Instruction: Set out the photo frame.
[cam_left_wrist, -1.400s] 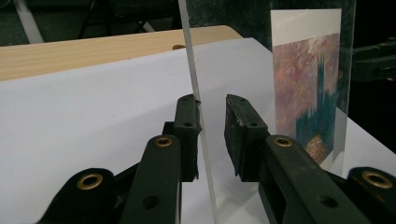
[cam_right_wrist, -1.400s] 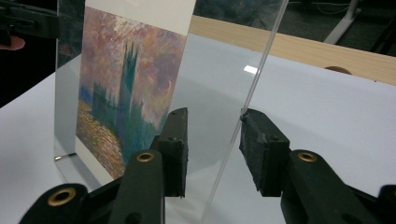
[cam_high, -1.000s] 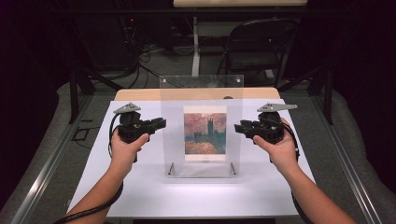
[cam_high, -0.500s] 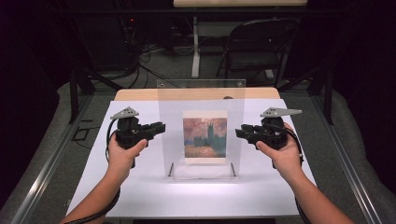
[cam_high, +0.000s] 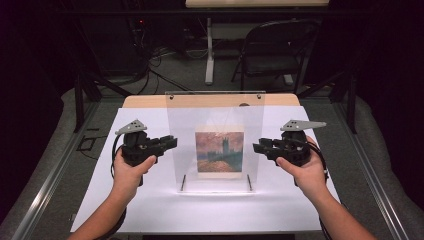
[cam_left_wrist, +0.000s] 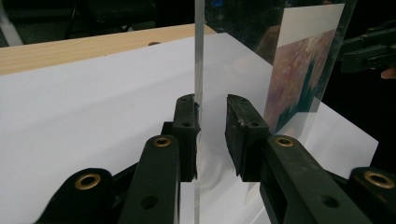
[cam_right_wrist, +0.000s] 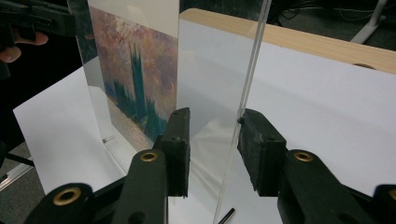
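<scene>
A clear acrylic panel (cam_high: 215, 112) stands upright on two small metal feet in the middle of the white sheet, with a print of a painted tower (cam_high: 220, 152) inside it. My left gripper (cam_high: 172, 142) is at the panel's left edge. Its jaws have just been opening, and in the left gripper view (cam_left_wrist: 210, 102) the panel's edge (cam_left_wrist: 199, 56) runs between them, against the left pad and apart from the other. My right gripper (cam_high: 256, 147) is at the right edge. In its own view (cam_right_wrist: 212, 116) it is open, with the panel edge (cam_right_wrist: 254, 60) grazing one pad only.
A white sheet (cam_high: 150, 210) covers a wooden table (cam_high: 145, 101). A black chair (cam_high: 272, 50) and cables lie on the floor beyond it. Metal rails (cam_high: 55, 175) run along both sides. A small dark pin (cam_right_wrist: 226, 215) lies on the sheet near the panel's base.
The panel and both grippers have shifted a little toward the near edge of the table, and the panel's top sits lower in the picture. The left hand moved most.
</scene>
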